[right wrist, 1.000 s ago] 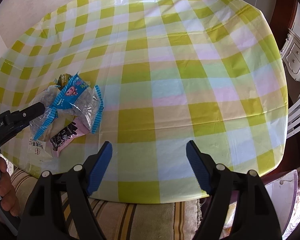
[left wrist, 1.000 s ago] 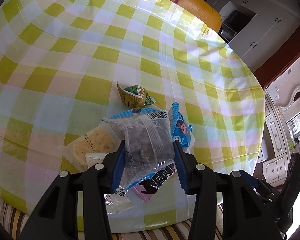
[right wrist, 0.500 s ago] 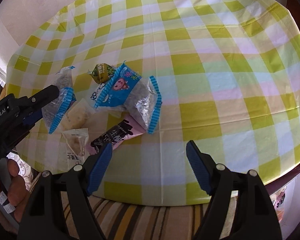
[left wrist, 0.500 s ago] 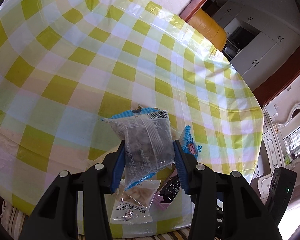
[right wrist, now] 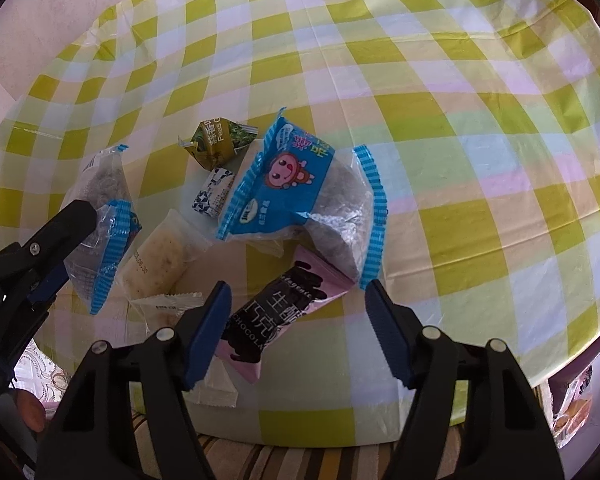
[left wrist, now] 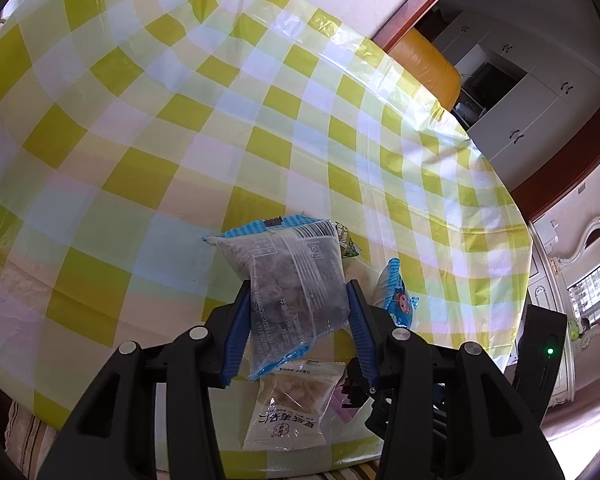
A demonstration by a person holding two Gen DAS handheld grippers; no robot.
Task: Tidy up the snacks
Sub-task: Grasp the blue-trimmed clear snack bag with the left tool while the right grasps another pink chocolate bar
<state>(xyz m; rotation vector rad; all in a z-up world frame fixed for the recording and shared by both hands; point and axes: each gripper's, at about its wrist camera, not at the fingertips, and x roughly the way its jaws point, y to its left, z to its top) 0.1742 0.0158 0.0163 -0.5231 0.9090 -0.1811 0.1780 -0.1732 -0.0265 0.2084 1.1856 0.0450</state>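
While the left gripper (left wrist: 296,330) pinches a crinkly clear packet (left wrist: 296,284) with blue crimped ends, the right gripper (right wrist: 296,320) closes, unpressed, around a glossy pink chocolate wrapper (right wrist: 284,308)

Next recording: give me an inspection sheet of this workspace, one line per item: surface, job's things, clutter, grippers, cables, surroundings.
Surface: round table under a yellow-green checked plastic cloth.
Job's things: blue cartoon snack bag, pink chocolate bar wrapper, green pea packet, small patterned candy, clear pale pastry packet, white cracker sachet, all clustered at the near edge.
Clutter: nothing seen.
Grippers: left gripper clamps a clear blue-edged snack bag, lifted; right gripper closing over the chocolate bar wrapper, pads not yet pressing.
Cables: nothing seen.
Surroundings: orange chair, white cabinets.
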